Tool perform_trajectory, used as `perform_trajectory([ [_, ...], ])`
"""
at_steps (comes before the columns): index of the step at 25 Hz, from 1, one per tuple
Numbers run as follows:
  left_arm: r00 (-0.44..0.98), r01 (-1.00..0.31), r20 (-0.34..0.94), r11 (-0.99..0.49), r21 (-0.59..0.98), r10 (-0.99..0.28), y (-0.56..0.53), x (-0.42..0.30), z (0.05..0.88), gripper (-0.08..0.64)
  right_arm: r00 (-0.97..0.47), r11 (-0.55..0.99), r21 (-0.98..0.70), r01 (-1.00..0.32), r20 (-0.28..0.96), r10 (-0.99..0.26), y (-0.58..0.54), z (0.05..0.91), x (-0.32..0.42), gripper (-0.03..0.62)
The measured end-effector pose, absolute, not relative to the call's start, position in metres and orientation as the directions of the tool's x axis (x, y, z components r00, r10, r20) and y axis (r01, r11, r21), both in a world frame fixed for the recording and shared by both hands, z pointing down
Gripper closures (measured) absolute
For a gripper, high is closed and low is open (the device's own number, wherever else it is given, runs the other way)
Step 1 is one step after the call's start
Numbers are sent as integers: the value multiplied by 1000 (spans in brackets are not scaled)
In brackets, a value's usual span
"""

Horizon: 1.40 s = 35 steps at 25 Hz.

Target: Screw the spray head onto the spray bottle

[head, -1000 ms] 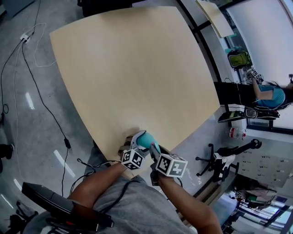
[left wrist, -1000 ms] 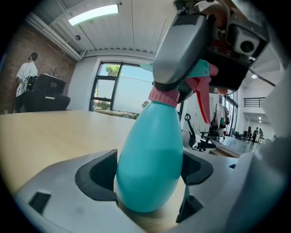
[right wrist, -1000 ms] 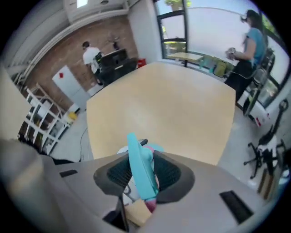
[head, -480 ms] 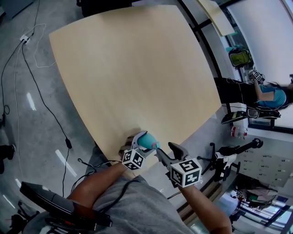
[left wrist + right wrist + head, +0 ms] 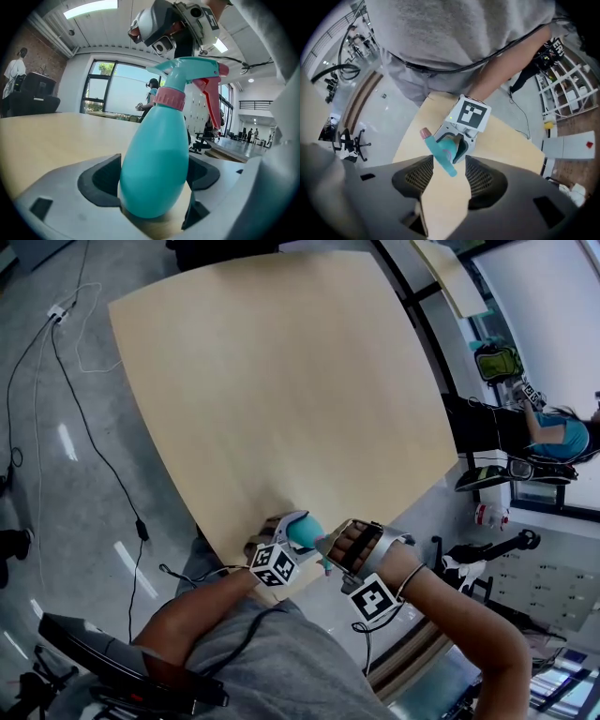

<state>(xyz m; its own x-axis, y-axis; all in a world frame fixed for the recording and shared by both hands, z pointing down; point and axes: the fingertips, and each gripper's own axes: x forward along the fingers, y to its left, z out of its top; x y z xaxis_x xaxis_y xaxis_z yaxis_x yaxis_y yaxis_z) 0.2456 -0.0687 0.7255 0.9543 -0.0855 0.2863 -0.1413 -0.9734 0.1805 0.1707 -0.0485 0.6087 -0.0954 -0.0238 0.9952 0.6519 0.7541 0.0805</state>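
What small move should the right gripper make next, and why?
Probably lower the right gripper and close it on the spray head to turn it. Its jaws have just been opening and stand apart, the head in the gap but untouched, while the left gripper clamps the spray bottle.

One spray bottle (image 5: 154,164), one spray head (image 5: 190,70), one table (image 5: 281,381), two grippers (image 5: 296,532) (image 5: 326,545)

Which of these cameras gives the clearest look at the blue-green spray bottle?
The left gripper view: the spray bottle fills the frame, with body, pink collar and red trigger all clear. The head view shows only a small teal patch, mostly hidden. The right gripper view shows it small and end-on.
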Motion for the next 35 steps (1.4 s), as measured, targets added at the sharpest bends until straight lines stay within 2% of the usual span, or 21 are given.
perform_trajectory([
  [2,955,-136,286,-974,180,-81,-71,243,727,172,37,632,-13,775,999,-25,-51,622,184,380],
  [3,955,-136,286,-974,181,-80,-72,242,727,172,76,612,-44,790,997,-26,-51,630,187,382],
  [4,955,-136,287,-974,182,-80,-73,241,728,172,88,623,-54,780,996,-24,-51,637,189,383],
  [6,955,-136,286,-974,183,-80,-72,242,727,172,50,687,-15,727,998,-31,-53,646,187,451],
  [7,955,-136,286,-974,182,-79,-70,243,726,172,9,736,28,676,999,-46,-56,646,184,460],
  [10,955,-144,285,-972,185,-87,-71,245,724,172,-64,924,56,378,997,-34,-63,641,183,463],
  [13,955,-149,281,-971,185,-93,-74,238,727,172,-134,995,70,-65,988,-79,-75,643,179,462],
  [15,956,-148,277,-973,175,-96,-75,234,728,172,-147,936,106,-335,976,-163,-79,645,177,462],
  [17,957,-149,274,-975,167,-99,-74,233,728,172,-134,814,128,-567,961,-244,-82,646,179,462],
  [20,955,-157,276,-974,161,-109,-75,230,729,172,-90,617,135,-775,943,-320,-85,647,180,462],
  [24,951,-177,283,-971,159,-127,-80,228,728,172,-33,399,115,-910,938,-346,-92,646,184,462],
  [27,947,-193,289,-969,153,-143,-82,228,729,172,0,255,100,-962,931,-365,-97,643,186,462],
  [30,944,-202,293,-969,145,-152,-82,228,730,172,16,214,107,-971,921,-389,-97,643,186,462],
  [35,943,-196,301,-968,153,-144,-77,230,732,172,27,242,136,-961,913,-407,-90,646,187,462],
])
